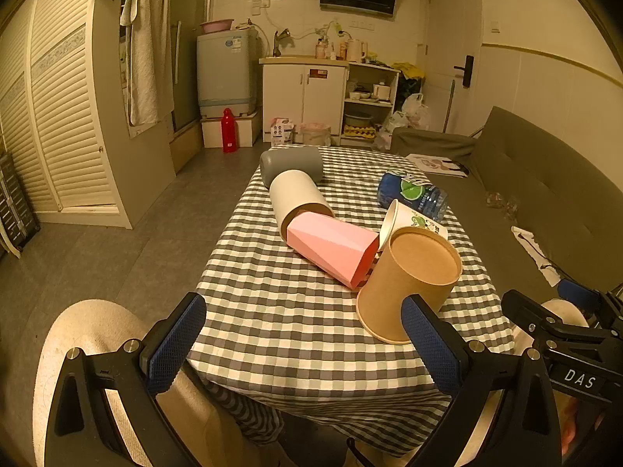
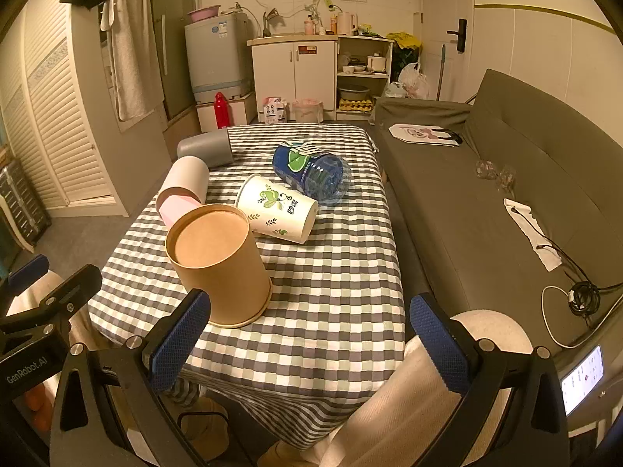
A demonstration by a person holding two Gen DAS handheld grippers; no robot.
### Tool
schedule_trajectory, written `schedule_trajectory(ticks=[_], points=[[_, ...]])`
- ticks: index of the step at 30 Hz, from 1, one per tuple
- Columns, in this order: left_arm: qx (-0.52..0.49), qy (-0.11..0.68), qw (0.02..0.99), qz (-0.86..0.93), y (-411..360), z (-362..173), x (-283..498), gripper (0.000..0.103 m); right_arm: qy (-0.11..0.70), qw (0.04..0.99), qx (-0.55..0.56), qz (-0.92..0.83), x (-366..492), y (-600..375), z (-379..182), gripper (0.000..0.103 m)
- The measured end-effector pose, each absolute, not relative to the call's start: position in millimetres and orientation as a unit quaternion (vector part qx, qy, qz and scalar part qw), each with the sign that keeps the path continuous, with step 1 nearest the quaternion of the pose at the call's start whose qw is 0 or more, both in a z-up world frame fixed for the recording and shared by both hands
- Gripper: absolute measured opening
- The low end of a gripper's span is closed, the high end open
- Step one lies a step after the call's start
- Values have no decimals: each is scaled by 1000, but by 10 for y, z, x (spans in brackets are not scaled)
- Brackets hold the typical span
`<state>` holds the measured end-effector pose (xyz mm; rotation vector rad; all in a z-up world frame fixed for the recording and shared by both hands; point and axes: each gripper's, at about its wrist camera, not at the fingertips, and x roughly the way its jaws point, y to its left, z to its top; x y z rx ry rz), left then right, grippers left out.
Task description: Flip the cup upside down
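The left gripper [image 1: 303, 334] sits nearest the lens, its blue-padded fingers spread wide and holding nothing; the right gripper [image 2: 311, 330] is likewise spread and empty, both poised at the near edge of the table.

The checked tablecloth [image 2: 331, 292] covers the table, with a grey sofa [image 2: 506, 194] alongside. On the cloth, the brown paper cup [image 2: 222, 264] stands nearest, already mouth-down with its recessed base facing up, just beside the left gripper's right finger in the left wrist view. Behind it lie several tumbled items: a blue plastic bottle [image 2: 311, 175], a white printed paper cup [image 2: 278, 208] on its side, a pink faceted cup [image 1: 335, 249] with its base tucked into the mouth of a pale grey cup [image 1: 296, 198], and a darker grey cup [image 1: 292, 163] furthest back.

The white printed cup seems the likely next candidate. Being thin paper, it should be very light and easily crushed, and it may roll on the cloth. A gentle pinch across its side wall near the middle, or over the stiffer rolled rim, looks safest before rotating it mouth-down.
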<state>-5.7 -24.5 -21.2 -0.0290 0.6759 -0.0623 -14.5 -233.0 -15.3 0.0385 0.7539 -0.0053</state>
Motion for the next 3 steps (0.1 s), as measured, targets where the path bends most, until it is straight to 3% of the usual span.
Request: schedule_trajectory(ticks=[3], points=[[-16, 331, 943, -33, -245, -217, -60, 103, 369, 929, 19, -3, -143, -2328, -155, 103]])
